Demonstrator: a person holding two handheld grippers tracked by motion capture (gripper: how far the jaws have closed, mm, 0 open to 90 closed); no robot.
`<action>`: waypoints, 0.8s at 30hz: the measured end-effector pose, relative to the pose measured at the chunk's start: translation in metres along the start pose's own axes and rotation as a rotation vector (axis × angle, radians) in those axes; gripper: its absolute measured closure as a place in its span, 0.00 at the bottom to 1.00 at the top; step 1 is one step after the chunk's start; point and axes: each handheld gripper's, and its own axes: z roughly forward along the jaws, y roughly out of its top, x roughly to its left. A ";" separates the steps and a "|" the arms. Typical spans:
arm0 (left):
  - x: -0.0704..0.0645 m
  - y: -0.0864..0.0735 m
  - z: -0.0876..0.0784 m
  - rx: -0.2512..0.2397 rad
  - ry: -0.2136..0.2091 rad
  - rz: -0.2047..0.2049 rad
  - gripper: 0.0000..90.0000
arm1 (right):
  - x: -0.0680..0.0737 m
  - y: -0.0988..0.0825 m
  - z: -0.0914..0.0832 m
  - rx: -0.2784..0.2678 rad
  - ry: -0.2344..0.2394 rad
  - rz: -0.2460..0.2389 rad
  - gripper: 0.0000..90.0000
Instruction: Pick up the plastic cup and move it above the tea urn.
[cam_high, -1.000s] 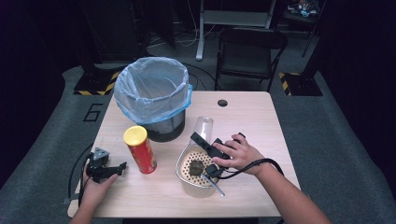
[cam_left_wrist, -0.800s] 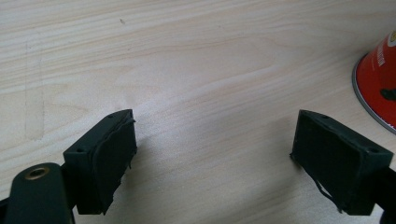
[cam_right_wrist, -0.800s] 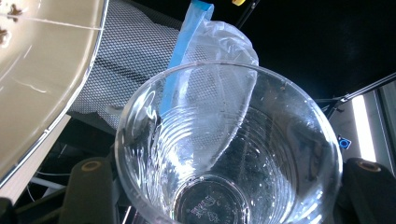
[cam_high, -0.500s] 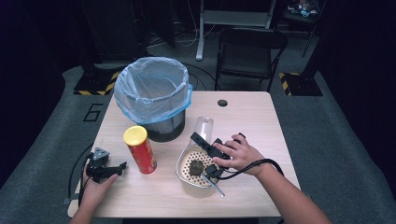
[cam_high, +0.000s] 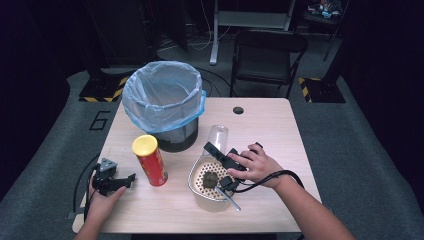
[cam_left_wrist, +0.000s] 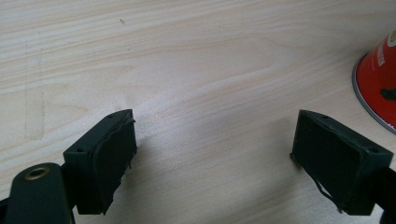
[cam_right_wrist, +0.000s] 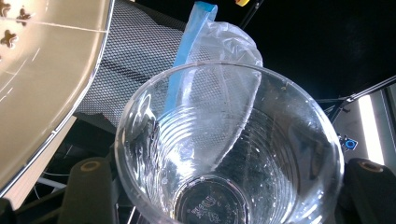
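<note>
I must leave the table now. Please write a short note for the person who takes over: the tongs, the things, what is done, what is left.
Right tongs: shut on the clear plastic cup, held beside the metal strainer bowl.
Left tongs: open, holding nothing, low over the table, near the red chip can.
A dark lump lies in the strainer bowl.
The lined trash bin stands behind them.
Done: cup gripped.
Left, probably: cup, can and lump still outside the bin.

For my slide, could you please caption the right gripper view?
Right gripper holding a clear plastic cup beside the metal colander, the bagged bin behind.
</note>
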 end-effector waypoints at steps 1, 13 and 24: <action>0.000 0.000 0.000 0.000 0.000 0.000 0.15 | 0.000 0.000 0.000 0.000 0.000 0.000 0.36; 0.000 0.000 0.000 0.000 0.000 0.000 0.15 | -0.001 0.000 0.000 -0.007 0.004 0.020 0.36; 0.000 0.000 0.000 0.000 0.000 0.000 0.15 | -0.005 -0.003 0.001 -0.002 0.014 0.133 0.35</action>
